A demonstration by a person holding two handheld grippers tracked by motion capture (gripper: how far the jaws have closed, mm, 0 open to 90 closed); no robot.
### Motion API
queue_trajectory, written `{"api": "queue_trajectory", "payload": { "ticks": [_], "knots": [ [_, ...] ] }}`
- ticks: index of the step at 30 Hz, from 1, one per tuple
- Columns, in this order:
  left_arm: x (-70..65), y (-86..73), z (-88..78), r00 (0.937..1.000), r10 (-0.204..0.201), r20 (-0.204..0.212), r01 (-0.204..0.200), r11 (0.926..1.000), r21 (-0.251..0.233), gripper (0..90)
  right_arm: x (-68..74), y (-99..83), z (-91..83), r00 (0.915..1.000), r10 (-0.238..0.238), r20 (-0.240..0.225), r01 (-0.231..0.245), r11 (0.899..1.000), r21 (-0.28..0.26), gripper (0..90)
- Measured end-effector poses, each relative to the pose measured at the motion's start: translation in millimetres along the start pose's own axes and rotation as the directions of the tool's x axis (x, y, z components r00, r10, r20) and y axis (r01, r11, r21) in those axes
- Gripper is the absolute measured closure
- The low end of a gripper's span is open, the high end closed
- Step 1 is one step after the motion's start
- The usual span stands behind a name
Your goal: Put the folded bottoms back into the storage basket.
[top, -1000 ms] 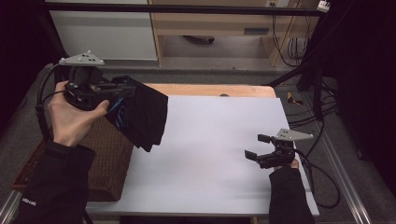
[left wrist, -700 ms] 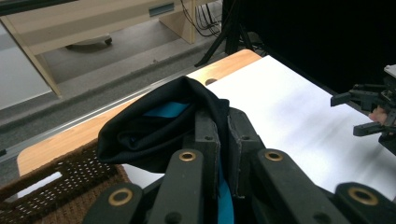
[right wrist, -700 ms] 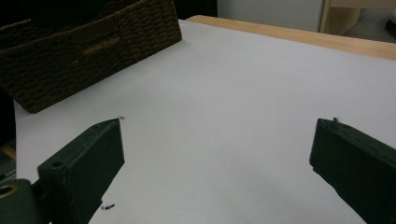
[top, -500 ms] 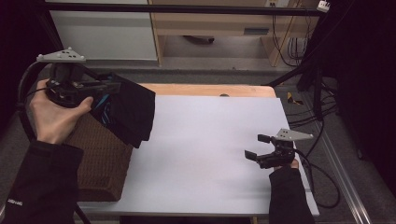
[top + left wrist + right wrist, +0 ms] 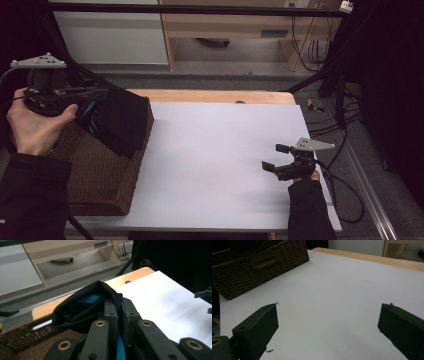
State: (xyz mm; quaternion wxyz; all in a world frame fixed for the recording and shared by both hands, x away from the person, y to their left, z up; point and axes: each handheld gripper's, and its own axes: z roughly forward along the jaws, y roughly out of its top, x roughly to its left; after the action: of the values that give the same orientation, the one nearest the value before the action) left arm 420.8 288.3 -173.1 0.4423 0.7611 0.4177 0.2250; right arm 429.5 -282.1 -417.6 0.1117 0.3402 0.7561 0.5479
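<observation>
My left gripper (image 5: 97, 95) is held up at the far left, shut on a folded black cloth (image 5: 122, 122) with a blue lining. The cloth hangs over the brown wicker basket (image 5: 95, 172) and its right rim. In the left gripper view the black cloth (image 5: 82, 307) is pinched between the two jaws, blue showing inside its fold. My right gripper (image 5: 275, 157) rests low over the white table top (image 5: 215, 150) near the right edge, open with nothing between its jaws. The same gripper (image 5: 328, 315) has its jaws wide apart above bare white surface.
The wicker basket (image 5: 254, 262) stands at the table's left side. A wooden strip (image 5: 210, 96) borders the table's far edge. Cables (image 5: 345, 130) trail off the right side. Behind the table stand a white cabinet (image 5: 112, 30) and a wooden shelf unit (image 5: 225, 25).
My left gripper has carried the black cloth leftward and down, from beside the basket to over it. The right gripper has stayed in place, open.
</observation>
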Motion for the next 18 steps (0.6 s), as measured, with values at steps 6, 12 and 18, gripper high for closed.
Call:
{"api": "queue_trajectory", "payload": {
  "ticks": [6, 12, 18],
  "knots": [
    [14.0, -10.4, -3.9, 0.9994, -0.022, -0.026, 0.022, 0.9997, 0.008, 84.5, -0.2, -0.1, 0.3, 1.0000, -0.001, 0.001, 0.001, 1.000, 0.002, 3.3],
    [25.0, -21.5, -3.8, 0.9985, -0.031, -0.045, 0.032, 0.9992, 0.024, 84.5, -0.4, -0.2, 0.2, 1.0000, 0.000, 0.003, 0.000, 1.000, 0.004, 3.3],
    [32.5, -31.8, 0.0, 0.9976, -0.042, -0.054, 0.045, 0.9982, 0.039, 84.5, -0.4, -0.5, 1.2, 1.0000, -0.002, 0.002, 0.002, 1.000, 0.008, 3.4]
  ]
}}
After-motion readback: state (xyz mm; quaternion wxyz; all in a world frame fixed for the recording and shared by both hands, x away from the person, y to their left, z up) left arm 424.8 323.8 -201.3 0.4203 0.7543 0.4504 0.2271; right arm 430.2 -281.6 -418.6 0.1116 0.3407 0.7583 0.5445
